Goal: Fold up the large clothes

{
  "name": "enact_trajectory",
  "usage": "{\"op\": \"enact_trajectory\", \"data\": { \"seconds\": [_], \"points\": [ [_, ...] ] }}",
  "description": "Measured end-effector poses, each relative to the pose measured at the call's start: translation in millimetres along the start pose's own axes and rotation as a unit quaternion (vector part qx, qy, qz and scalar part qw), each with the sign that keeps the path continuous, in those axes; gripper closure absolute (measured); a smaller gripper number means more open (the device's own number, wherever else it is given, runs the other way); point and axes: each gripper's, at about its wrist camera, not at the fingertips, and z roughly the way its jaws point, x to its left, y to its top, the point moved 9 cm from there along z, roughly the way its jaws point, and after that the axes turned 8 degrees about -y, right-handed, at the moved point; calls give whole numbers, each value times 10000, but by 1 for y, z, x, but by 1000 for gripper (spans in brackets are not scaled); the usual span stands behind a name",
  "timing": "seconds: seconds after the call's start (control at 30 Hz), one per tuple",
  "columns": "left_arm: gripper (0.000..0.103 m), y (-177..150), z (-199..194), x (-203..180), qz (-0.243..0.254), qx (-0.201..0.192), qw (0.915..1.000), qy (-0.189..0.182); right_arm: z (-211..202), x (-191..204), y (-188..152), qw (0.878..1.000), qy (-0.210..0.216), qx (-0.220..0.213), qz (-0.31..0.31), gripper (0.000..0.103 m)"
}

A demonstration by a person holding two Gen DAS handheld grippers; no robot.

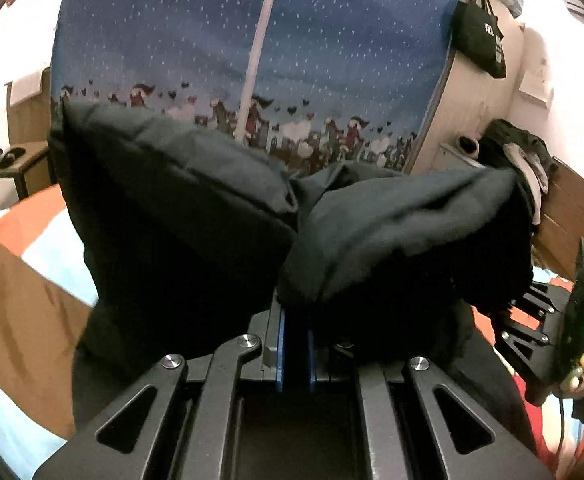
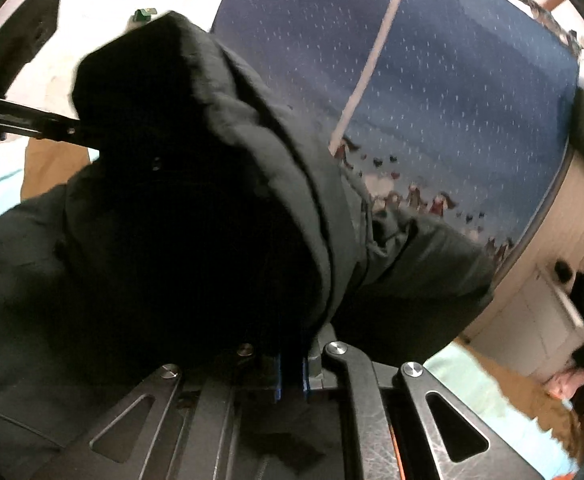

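Note:
A large black hooded garment (image 1: 195, 216) hangs lifted above the bed. My left gripper (image 1: 295, 312) is shut on a bunched fold of it, and the cloth drapes over both fingers. In the right wrist view the same garment (image 2: 179, 216) fills the left and middle, with its hood edge and drawstring showing. My right gripper (image 2: 292, 356) is shut on the cloth too, fingertips buried in it. The right gripper shows at the right edge of the left wrist view (image 1: 564, 320), and the left gripper shows at the left edge of the right wrist view (image 2: 15, 120).
A blue starry curtain (image 1: 251, 40) with a figure border hangs behind. The bed has a striped orange, brown and light blue cover (image 1: 19, 264). A black tote bag (image 1: 482, 36) hangs at right. A heap of dark clothes (image 1: 516, 148) lies on a wooden headboard. A small side table (image 1: 11, 164) stands at left.

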Motion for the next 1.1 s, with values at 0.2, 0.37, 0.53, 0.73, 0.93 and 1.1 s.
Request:
{"op": "enact_trajectory", "data": {
  "seconds": [0.2, 0.37, 0.53, 0.73, 0.93, 1.1],
  "points": [
    [97, -10, -28, -3, -125, -262, 9992, -271, 15, -1, -9, 9998, 29, 111, 189, 96],
    [97, -1, -73, -8, -50, -626, 9977, -248, 16, 1, -7, 9996, 83, 61, 249, 96],
    [96, 37, -84, -24, -31, -856, 9951, -500, 11, 9, -15, 9997, 102, 65, 235, 96],
    [96, 58, -25, -38, 183, -135, 9968, -761, 8, 12, -19, 9999, 69, 51, 107, 96],
    [96, 28, 47, -11, 161, 766, 9964, -332, 4, 10, -12, 9995, 188, 56, 235, 94],
    [96, 17, 65, 8, 207, 778, 9966, -202, -12, -3, -4, 9957, 526, 38, 766, 86]
  ]
}}
